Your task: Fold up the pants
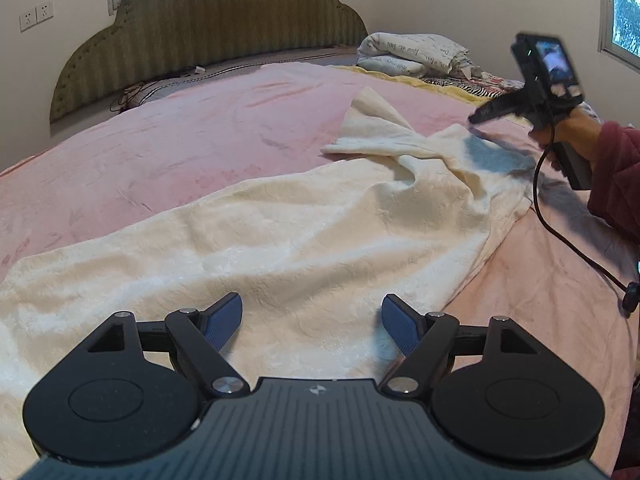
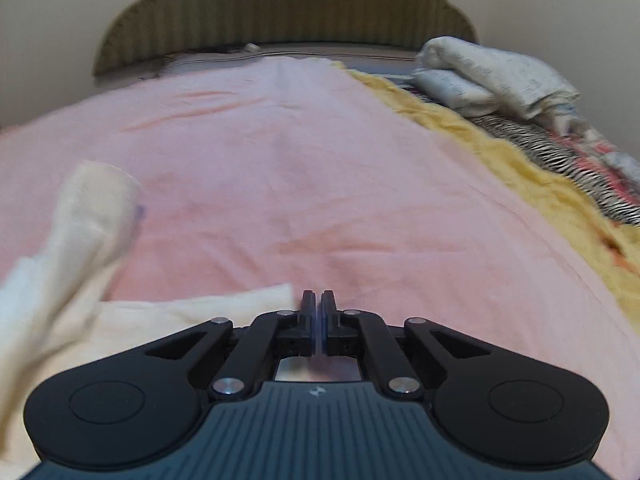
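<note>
Nearest the left wrist camera, the left gripper (image 1: 312, 322) hovers with its jaws spread wide, blue pads (image 1: 224, 322) bare, nothing between them. Directly under and ahead of it lie the cream pants (image 1: 280, 240), spread loosely across the pink bedspread (image 1: 160, 140). The cloth runs from 8 o'clock at the near left up toward 1 o'clock, where one leg end flips over into a rumpled point.

At 2 o'clock in that view, the right gripper (image 1: 476, 118) is held in the person's right hand (image 1: 568, 136), its tip just above or at the far edge of the fabric; whether it touches cannot be told. From the right wrist view, the right gripper (image 2: 318, 308) has its jaws drawn together with only a sliver of gap, and no cloth is visible between them. The pants (image 2: 80, 260) sit at 8 to 9 o'clock of it, a strip of cream reaching just beside the fingers at the left.

The garment appears not yet folded, so the step in hand is likely straightening and picking grasp points. The next move probably calls for the left gripper to drop onto the near edge and pinch, while the right one opens and takes the far leg end.

At 1 o'clock a folded quilt (image 2: 496, 76) rests near the headboard (image 1: 208, 28), well apart from the work.
</note>
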Demonstrator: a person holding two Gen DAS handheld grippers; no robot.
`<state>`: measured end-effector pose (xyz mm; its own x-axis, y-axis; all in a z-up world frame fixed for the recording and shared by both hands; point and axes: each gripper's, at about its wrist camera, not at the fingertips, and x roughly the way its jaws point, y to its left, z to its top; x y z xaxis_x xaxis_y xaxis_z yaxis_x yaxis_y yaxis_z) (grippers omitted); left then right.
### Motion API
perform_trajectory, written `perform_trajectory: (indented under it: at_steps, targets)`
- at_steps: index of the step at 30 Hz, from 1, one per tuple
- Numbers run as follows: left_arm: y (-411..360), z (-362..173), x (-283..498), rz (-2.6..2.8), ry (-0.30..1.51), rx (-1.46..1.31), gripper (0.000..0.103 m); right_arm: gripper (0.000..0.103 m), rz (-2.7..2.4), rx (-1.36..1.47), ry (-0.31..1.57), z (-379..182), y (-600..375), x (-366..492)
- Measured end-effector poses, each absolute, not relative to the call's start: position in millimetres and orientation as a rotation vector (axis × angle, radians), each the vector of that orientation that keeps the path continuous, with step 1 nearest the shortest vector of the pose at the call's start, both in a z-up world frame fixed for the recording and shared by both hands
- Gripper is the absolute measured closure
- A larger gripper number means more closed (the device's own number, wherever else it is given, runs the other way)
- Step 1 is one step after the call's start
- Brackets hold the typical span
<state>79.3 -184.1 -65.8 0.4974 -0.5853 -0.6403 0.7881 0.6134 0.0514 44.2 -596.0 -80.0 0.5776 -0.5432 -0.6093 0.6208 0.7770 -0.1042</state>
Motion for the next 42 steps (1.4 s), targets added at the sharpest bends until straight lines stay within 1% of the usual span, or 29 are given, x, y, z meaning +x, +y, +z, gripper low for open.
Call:
perform_trajectory:
  at_steps: [2,4,5,6,7,8,11,12,13,14,16,17,18,19,21,25,28,32,34,35,36,37,40,41,42]
  targets:
    - [-184.7,-67.4,81.0,-0.856,0.632,0.358,0.024,0.099,-0.725,0.092,0.557,-55.6,-567.4,32.3]
    - [-184.0,-69.4,82.2,-0.855,0.639,0.348,0.024,0.092,-0.555,0.057,0.489,-34.4,-526.8,28.7]
    - [-183.2,-69.8,82.4,-0.854,0.642,0.343,0.023,0.081,-0.444,0.021,0.49,-27.0,-501.7,34.3]
    - [-182.3,-70.0,82.6,-0.854,0.643,0.338,0.023,0.059,-0.357,-0.015,0.511,-24.9,-479.2,41.7]
    - [-181.7,-69.9,82.8,-0.854,0.644,0.335,0.023,0.045,-0.293,-0.053,0.534,-26.2,-459.9,50.2]
    - [-181.2,-69.9,82.3,-0.853,0.643,0.332,0.023,0.027,-0.236,-0.101,0.549,-29.5,-438.3,59.9]
    - [-181.2,-70.6,82.1,-0.851,0.639,0.336,0.022,0.028,-0.228,-0.311,0.617,-48.1,-393.5,92.6]
    - [-181.2,-70.9,81.6,-0.851,0.635,0.338,0.022,0.036,-0.253,-0.37,0.64,-54.6,-387.3,100.9]
    - [-181.2,-71.2,81.2,-0.851,0.632,0.34,0.022,0.041,-0.27,-0.41,0.669,-60.2,-385.3,107.2]
    - [-181.4,-71.7,80.9,-0.852,0.629,0.339,0.022,0.049,-0.283,-0.42,0.694,-64.6,-386.3,109.9]
    - [-180.8,-73.2,81.7,-0.852,0.63,0.329,0.021,0.058,-0.307,-0.404,0.718,-69.7,-395.5,110.5]
    - [-180.4,-73.5,82.2,-0.851,0.635,0.324,0.021,0.072,-0.336,-0.401,0.716,-73.0,-400.9,108.6]
    - [-180.1,-73.6,82.4,-0.851,0.638,0.322,0.021,0.088,-0.353,-0.395,0.705,-74.6,-407.1,105.6]
    - [-179.7,-73.5,82.5,-0.851,0.638,0.322,0.021,0.094,-0.365,-0.371,0.692,-74.0,-413.0,100.0]
    - [-179.4,-72.7,82.8,-0.851,0.64,0.321,0.02,0.096,-0.383,-0.24,0.636,-65.3,-431.6,82.7]
    - [-179.8,-72.8,83.7,-0.848,0.646,0.317,0.019,0.096,-0.459,0.173,0.489,-48.9,-481.8,23.2]
    - [-180.8,-73.3,83.7,-0.845,0.646,0.321,0.018,0.097,-0.471,0.494,0.449,-60.7,-525.8,-24.3]
    - [-182.4,-75.4,84.3,-0.832,0.647,0.326,0.016,0.095,-0.431,0.712,0.442,-84.2,-551.9,-47.5]
    - [-182.9,-75.1,83.5,-0.828,0.647,0.329,0.016,0.089,-0.395,0.874,0.384,-95.7,-566.7,-51.3]
    - [-183.2,-75.1,83.6,-0.826,0.648,0.329,0.015,0.076,-0.381,0.934,0.366,-101.1,-572.8,-49.9]
    - [-183.2,-75.3,84.0,-0.824,0.649,0.329,0.015,0.056,-0.37,0.977,0.362,-106.4,-577.9,-46.1]
    - [-183.2,-76.0,83.4,-0.822,0.649,0.33,0.014,0.052,-0.363,1.0,0.351,-109.8,-580.9,-43.0]
    - [-182.9,-75.1,84.1,-0.817,0.654,0.324,0.014,0.051,-0.358,0.992,0.35,-110.2,-583.4,-29.5]
    - [-182.7,-74.5,84.5,-0.816,0.658,0.321,0.014,0.052,-0.358,0.996,0.35,-111.6,-584.9,-26.5]
    - [-182.1,-73.7,84.9,-0.816,0.661,0.317,0.014,0.067,-0.358,1.0,0.355,-112.4,-586.9,-22.9]
